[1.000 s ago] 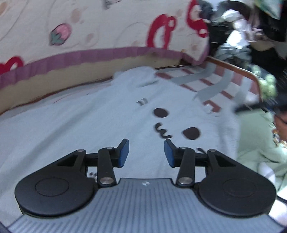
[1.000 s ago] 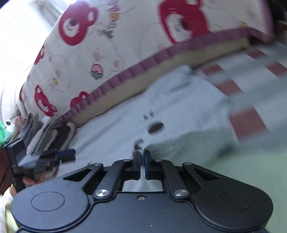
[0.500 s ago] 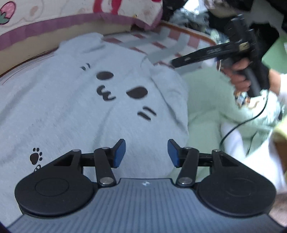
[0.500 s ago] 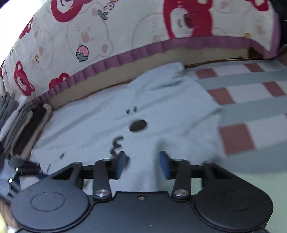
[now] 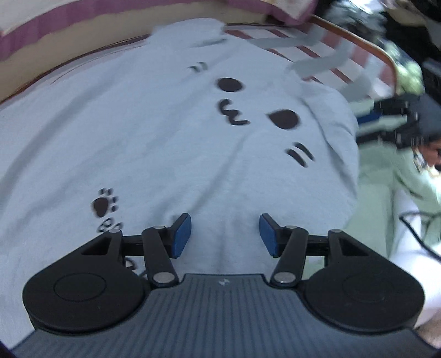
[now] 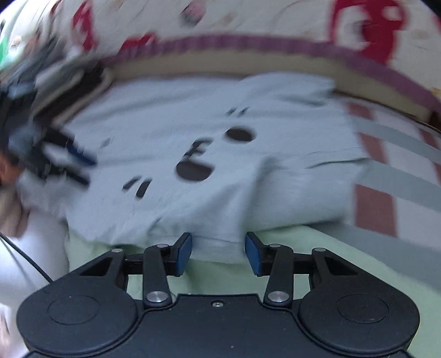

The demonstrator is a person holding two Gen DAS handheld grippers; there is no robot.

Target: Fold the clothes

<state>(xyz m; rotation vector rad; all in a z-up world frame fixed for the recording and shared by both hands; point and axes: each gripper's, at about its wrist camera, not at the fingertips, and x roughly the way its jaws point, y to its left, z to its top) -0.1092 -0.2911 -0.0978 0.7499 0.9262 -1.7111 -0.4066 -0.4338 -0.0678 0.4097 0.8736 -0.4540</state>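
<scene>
Bedding with a checked sheet (image 6: 386, 170) carries the shirt (image 5: 165, 132), spread face-up. Right gripper (image 6: 218, 249), pinched shut a second ago, now hangs spread at its near hem; left gripper (image 5: 224, 234) stays spread over it. Released cloth suggests a fresh grasp comes next.

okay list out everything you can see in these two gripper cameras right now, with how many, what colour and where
cat-face shirt: one, pale blue-grey with dark face and paw prints, spread flat in the middle
green cloth: one, pale green, under the shirt's near edge
checked sheet: one, red, white and grey, beyond the shirt
bear-print cushion: one, cream with red bears and purple trim, along the back
folded stack: count unclear, dark and light, blurred, back left in the right wrist view
left gripper: one, black with blue pads, open over the shirt
right gripper: one, black with blue pads, open at the shirt's near edge
</scene>
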